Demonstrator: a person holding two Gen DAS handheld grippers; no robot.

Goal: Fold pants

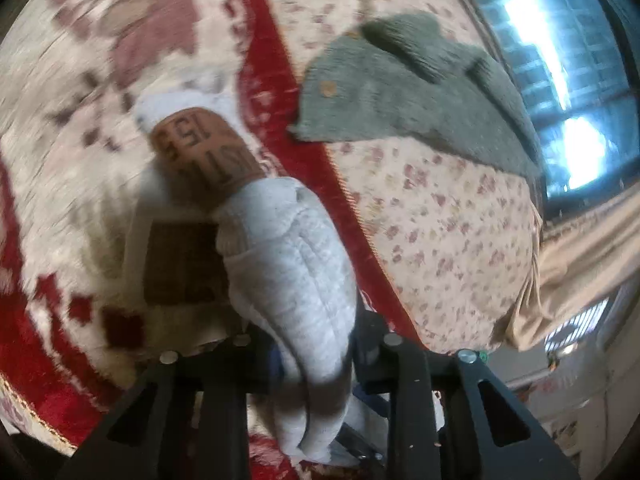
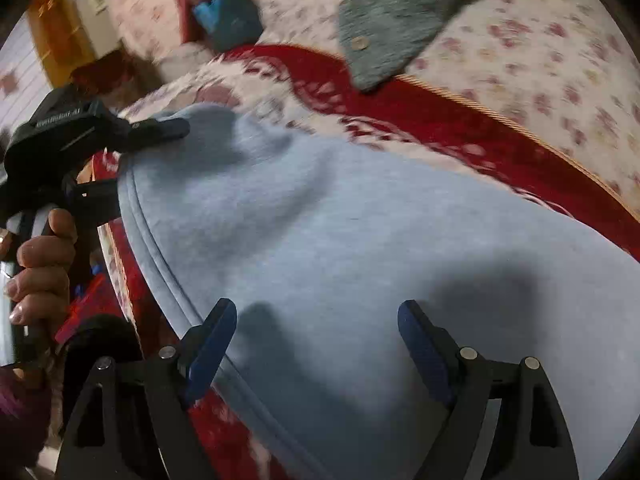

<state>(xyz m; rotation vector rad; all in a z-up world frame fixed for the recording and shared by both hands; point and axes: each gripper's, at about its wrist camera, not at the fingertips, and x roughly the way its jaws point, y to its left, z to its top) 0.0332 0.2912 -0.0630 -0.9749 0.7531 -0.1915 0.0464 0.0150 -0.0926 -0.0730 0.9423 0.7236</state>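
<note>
From my remote seat I see a red-and-cream patterned blanket over a floral bedsheet, a green knitted garment lying on it, and bright daylight through a barred window.

The left hand-held gripper is clamped on the pants; the right hand-held gripper hovers over them, jaws wide.

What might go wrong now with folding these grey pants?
The left gripper pinches only a bunched edge of the pants, so the cloth might slip out. The right gripper hangs open above them, holding nothing, so the fold may go crooked. The green sweater lies nearby and might get dragged.
</note>
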